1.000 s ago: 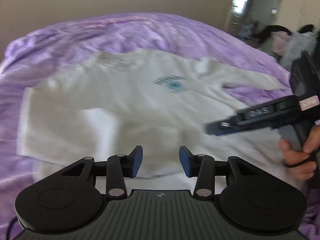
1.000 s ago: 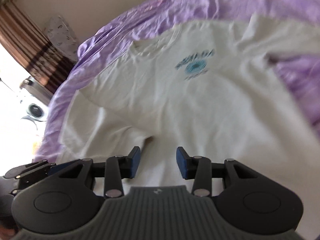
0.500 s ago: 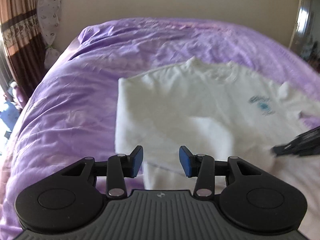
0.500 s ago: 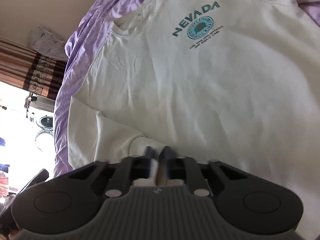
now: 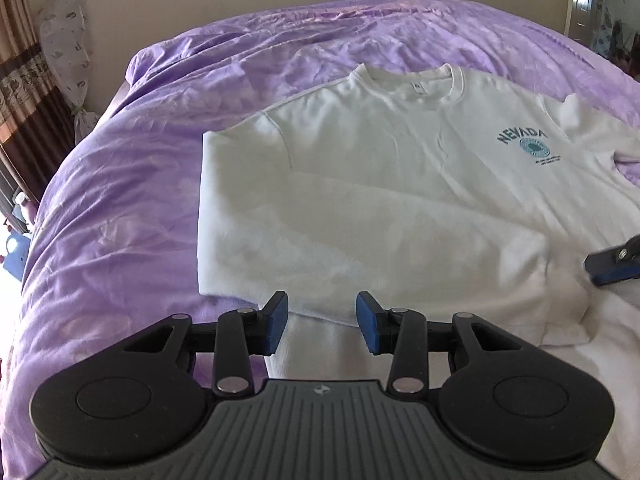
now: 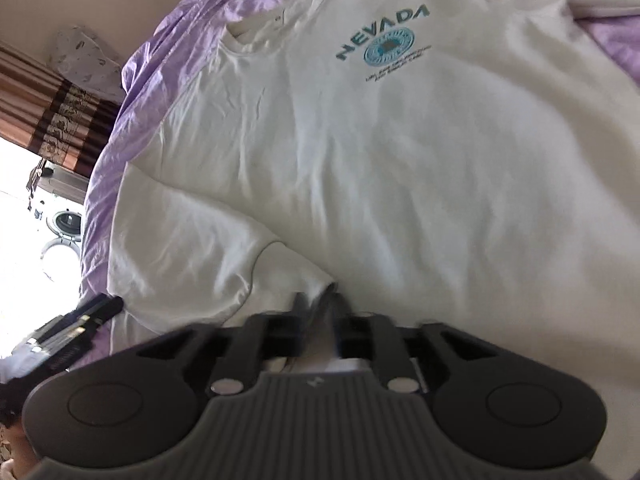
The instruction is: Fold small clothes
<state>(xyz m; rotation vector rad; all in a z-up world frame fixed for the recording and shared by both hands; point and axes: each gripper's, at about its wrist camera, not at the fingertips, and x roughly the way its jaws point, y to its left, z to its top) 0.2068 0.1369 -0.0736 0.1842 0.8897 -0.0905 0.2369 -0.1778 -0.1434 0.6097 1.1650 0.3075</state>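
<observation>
A white sweatshirt [image 5: 400,184] with a teal NEVADA print [image 5: 524,140] lies face up on a purple bedspread [image 5: 120,208]. Its left sleeve is folded across the body. My left gripper [image 5: 322,318] is open and empty, just above the sleeve's lower edge. My right gripper [image 6: 320,312] is shut on the sweatshirt's cloth near the sleeve cuff [image 6: 316,280]; it also shows in the left wrist view [image 5: 612,266] at the right edge. The sweatshirt [image 6: 400,152] fills the right wrist view.
A brown patterned curtain [image 5: 24,92] and a tied white bag [image 5: 70,48] stand left of the bed. A doorway [image 5: 600,4] is at the far right. A washing machine [image 6: 64,220] shows beyond the bed's edge.
My right gripper closed on the sweatshirt cloth and stays shut. My left gripper swung left and back toward the folded sleeve's lower edge, still open.
</observation>
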